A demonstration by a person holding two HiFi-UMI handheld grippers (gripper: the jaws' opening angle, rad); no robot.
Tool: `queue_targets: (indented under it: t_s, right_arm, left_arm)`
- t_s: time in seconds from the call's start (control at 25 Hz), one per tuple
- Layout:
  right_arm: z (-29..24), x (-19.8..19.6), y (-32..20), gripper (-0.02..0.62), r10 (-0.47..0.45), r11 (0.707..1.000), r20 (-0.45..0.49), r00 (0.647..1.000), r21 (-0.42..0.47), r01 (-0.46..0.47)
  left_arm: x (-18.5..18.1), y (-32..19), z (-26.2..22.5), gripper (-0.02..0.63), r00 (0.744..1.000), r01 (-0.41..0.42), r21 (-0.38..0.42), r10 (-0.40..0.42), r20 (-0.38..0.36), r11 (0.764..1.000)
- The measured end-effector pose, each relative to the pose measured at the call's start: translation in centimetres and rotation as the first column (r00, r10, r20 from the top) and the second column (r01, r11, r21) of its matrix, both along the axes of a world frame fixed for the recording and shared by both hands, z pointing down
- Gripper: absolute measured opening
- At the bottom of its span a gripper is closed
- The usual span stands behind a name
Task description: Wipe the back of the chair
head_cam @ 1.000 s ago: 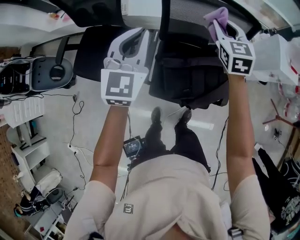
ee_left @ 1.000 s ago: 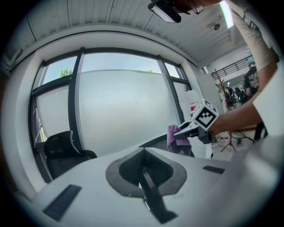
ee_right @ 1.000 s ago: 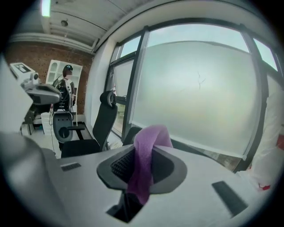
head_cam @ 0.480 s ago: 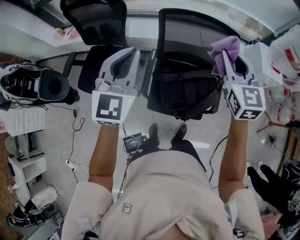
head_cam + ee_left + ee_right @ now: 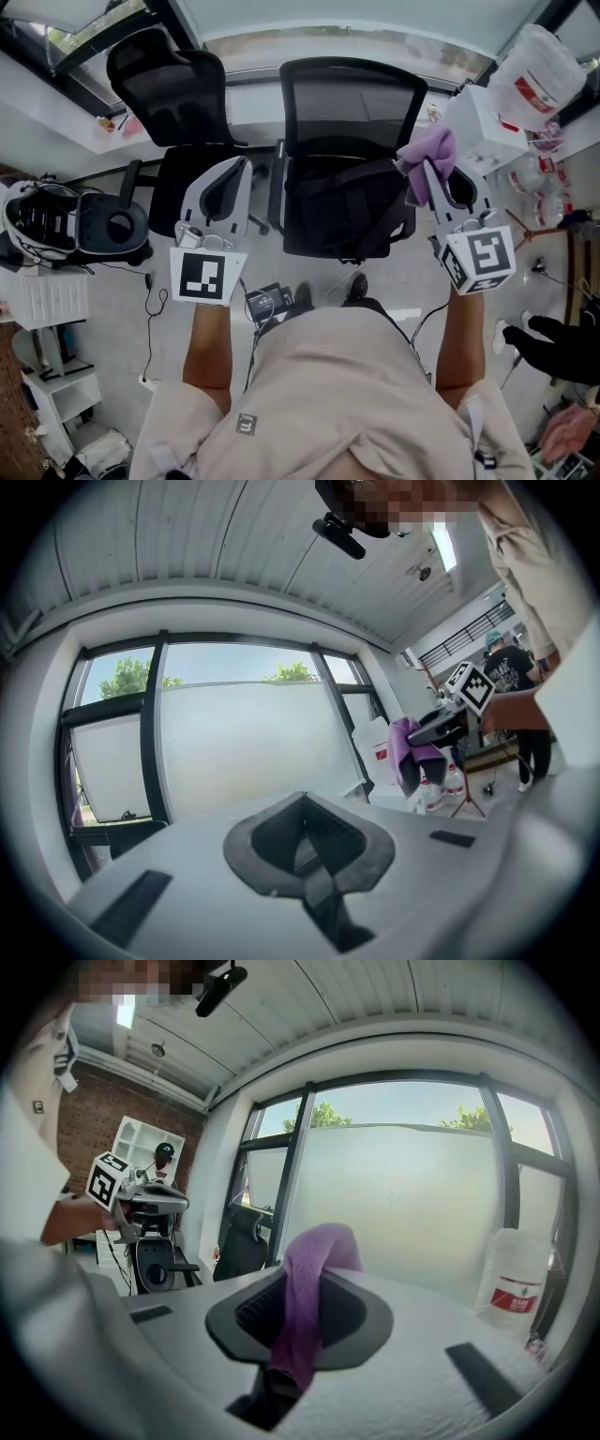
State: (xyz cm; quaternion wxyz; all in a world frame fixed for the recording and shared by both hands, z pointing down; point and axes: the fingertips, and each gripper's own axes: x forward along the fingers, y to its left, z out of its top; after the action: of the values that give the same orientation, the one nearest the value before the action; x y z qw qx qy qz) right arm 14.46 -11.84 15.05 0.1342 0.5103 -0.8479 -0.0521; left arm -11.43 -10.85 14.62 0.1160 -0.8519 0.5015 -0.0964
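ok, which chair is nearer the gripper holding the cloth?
The mesh-backed chair with the bag on its seat; the right gripper and purple cloth are at its right edge. The padded chair stands further left.

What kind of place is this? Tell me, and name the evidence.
Likely an office or lab workspace: two black mesh office chairs at a white counter under a large window, with cables trailing across the floor.

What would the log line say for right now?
left gripper: shut, empty | right gripper: shut on purple cloth | chair back: cloth not touching
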Motion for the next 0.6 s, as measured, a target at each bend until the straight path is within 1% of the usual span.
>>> queue_targets:
  t_s: [0.24, 0.44, 0.6]
  right_arm:
    - [-0.5, 0.9, 3.3, 0.052, 0.04, 0.999, -0.003, 0.999, 0.007, -0.04]
    - [-1.1, 1.3, 4.6, 0.052, 0.072, 0.997, -0.007, 0.997, 0.021, -0.071]
    - [-1.4, 1.4, 5.0, 0.052, 0.08, 0.997, -0.014, 0.997, 0.021, -0.08]
  left_arm:
    - [0.7, 1.6, -0.4, 0.008, 0.999, -0.038, 0.007, 0.038, -0.016, 0.999]
    - [1.0, 2.1, -0.6, 0.009, 0.998, -0.066, 0.01, 0.066, -0.022, 0.998]
    - [1.3, 2.3, -0.7, 0.008, 0.997, -0.078, 0.011, 0.079, -0.02, 0.997]
